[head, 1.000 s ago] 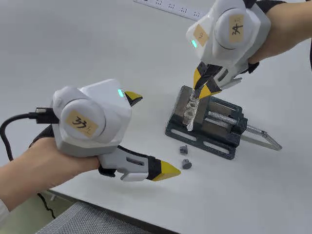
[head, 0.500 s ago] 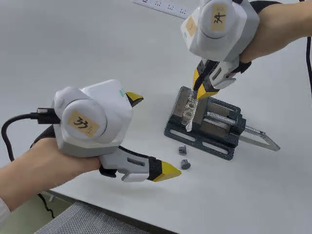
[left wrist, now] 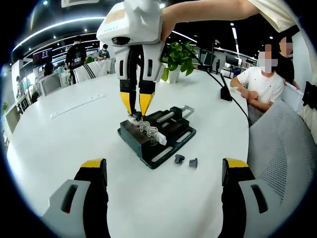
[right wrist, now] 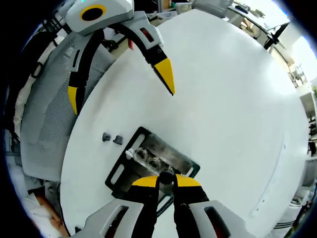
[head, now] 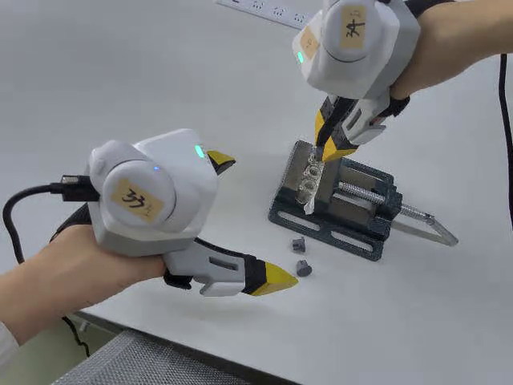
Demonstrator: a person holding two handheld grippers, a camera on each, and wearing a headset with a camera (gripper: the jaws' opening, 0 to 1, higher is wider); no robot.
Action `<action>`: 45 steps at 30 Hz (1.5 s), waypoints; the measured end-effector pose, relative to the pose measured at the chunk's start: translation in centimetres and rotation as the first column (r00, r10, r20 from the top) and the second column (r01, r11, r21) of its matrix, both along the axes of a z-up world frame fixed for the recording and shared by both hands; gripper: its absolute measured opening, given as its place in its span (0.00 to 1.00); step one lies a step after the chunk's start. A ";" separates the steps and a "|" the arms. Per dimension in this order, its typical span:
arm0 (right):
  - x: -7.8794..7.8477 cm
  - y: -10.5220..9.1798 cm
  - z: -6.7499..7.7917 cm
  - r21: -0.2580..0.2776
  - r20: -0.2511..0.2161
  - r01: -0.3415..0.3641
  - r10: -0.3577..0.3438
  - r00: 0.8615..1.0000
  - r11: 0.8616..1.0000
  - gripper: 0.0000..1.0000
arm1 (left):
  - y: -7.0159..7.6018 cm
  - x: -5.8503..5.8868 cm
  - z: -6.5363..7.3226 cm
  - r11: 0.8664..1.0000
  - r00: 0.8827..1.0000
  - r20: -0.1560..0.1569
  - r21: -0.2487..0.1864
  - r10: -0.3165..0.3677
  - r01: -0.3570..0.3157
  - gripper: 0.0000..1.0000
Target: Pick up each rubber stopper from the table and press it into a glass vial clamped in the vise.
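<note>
A dark vise point(head: 365, 210) point(left wrist: 171, 140) point(right wrist: 130, 168) stands on the white table and clamps a row of clear glass vials point(head: 309, 181) point(left wrist: 147, 130) point(right wrist: 148, 158). My right gripper point(head: 325, 150) point(left wrist: 136, 105) point(right wrist: 166, 181) points down at the far end of that row, shut on a dark rubber stopper point(right wrist: 166, 177) right above a vial. Two grey stoppers point(head: 299, 245) point(left wrist: 179, 158) point(right wrist: 106, 136) lie on the table in front of the vise. My left gripper point(head: 249, 219) point(left wrist: 164, 164) point(right wrist: 121, 88) hovers wide open to the vise's left, holding nothing.
A white power strip point(head: 268, 8) lies at the far table edge. The vise's screw handle point(head: 429, 224) sticks out to the right. A black cable point(head: 14, 212) trails from the left gripper. A mesh chair point(head: 136, 362) sits below the near edge. People point(left wrist: 260, 82) sit beyond the table.
My right gripper has tilted more upright and shifted slightly left over the vials. The left gripper has stayed put.
</note>
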State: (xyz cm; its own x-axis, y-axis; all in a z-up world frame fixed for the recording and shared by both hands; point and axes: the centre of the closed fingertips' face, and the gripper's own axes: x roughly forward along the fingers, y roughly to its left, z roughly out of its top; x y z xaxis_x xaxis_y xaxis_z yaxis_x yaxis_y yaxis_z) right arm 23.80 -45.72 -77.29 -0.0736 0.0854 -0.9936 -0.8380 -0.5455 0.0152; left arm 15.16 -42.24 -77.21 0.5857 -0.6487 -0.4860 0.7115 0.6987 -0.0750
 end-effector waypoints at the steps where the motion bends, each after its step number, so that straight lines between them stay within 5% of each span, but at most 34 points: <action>1: 0.1 0.1 0.0 0.001 -0.001 -0.003 0.003 1.000 1.000 0.06 | 0.0 0.0 -0.1 1.000 1.000 -0.001 0.000 0.000 0.000 0.96; 18: 0.5 0.2 0.0 0.017 0.011 -0.027 0.027 1.000 0.999 0.17 | -0.2 -0.1 -0.2 1.000 1.000 -0.007 -0.005 -0.002 0.002 0.96; 23: 0.7 0.4 0.8 0.057 -0.017 0.024 -0.024 1.000 0.998 0.19 | -0.3 0.0 0.0 1.000 1.000 -0.004 -0.007 0.000 -0.001 0.96; 34: 0.3 0.0 1.4 0.101 -0.078 0.105 -0.098 0.992 0.989 0.05 | -0.1 0.3 0.3 1.000 1.000 0.003 -0.009 0.006 -0.006 0.96; 45: 0.2 -0.1 0.9 0.098 -0.084 0.108 -0.100 0.991 0.989 0.00 | 0.2 0.3 0.0 1.000 1.000 -0.005 -0.008 0.010 -0.010 0.96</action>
